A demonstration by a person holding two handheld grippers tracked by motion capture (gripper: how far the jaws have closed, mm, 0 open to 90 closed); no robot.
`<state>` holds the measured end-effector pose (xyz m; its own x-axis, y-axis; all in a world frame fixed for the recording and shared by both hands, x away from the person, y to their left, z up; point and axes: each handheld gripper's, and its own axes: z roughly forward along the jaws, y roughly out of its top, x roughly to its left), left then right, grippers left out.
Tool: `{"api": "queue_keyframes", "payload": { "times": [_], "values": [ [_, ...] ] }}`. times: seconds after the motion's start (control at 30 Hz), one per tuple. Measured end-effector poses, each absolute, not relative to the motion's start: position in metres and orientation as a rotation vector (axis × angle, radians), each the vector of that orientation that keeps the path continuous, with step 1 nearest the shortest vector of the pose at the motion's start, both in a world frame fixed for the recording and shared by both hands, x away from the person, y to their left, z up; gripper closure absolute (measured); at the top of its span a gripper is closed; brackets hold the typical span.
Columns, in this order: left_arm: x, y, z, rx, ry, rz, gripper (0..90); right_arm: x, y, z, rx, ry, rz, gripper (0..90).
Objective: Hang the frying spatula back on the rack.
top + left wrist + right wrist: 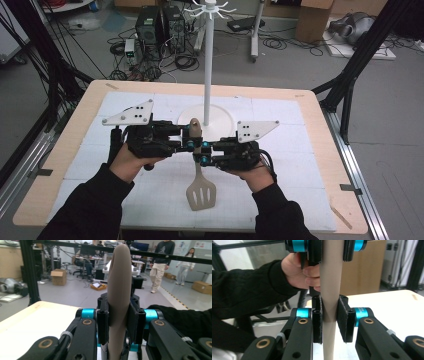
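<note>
Beige slotted spatula, smooth rounded handle, blade toward the person

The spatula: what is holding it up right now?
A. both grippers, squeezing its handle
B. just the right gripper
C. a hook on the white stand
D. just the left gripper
A: the left gripper and the right gripper each have their black pads pressed on the handle of the spatula, as both gripper views show up close.
</note>
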<state>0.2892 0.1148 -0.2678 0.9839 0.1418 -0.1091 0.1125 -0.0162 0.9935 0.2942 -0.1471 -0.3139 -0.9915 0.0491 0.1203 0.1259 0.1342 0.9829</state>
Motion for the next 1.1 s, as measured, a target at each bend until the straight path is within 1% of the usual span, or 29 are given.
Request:
{"api": "queue_keyframes", "payload": {
  "times": [0.1, 0.17, 0.23, 0.37, 0.4, 0.53, 0.63, 0.83, 1.1],
  "values": [
    [0.289, 0.122, -0.267, 1.566, 0.275, 0.05, 53.8, 0.295, -0.146, -0.314, -0.235, -2.361, -2.008, 76.3],
    [0.287, 0.133, -0.267, 1.551, 0.308, 0.095, 49.5, 0.297, -0.148, -0.315, -0.274, -2.367, -2.015, 76.4],
    [0.285, 0.146, -0.269, 1.542, 0.357, 0.14, 42.7, 0.298, -0.15, -0.314, -0.318, -2.356, -2.028, 76.5],
    [0.278, 0.176, -0.279, 1.545, 0.436, 0.231, 36.0, 0.303, -0.156, -0.31, -0.393, -2.349, -2.066, 76.5],
    [0.276, 0.183, -0.283, 1.554, 0.456, 0.247, 33.4, 0.305, -0.157, -0.309, -0.408, -2.346, -2.074, 76.5],
    [0.265, 0.21, -0.305, 1.544, 0.524, 0.284, 28.9, 0.311, -0.16, -0.302, -0.462, -2.348, -2.085, 76.5],
    [0.259, 0.227, -0.321, 1.544, 0.585, 0.32, 20.2, 0.319, -0.159, -0.294, -0.495, -2.364, -2.077, 76.5],
    [0.252, 0.244, -0.349, 1.614, 0.647, 0.385, 20.0, 0.336, -0.154, -0.275, -0.512, -2.396, -2.065, 76.5],
    [0.249, 0.253, -0.372, 1.598, 0.71, 0.397, 20.5, 0.365, -0.152, -0.24, -0.518, -2.428, -2.059, 76.5]
  ]
}}
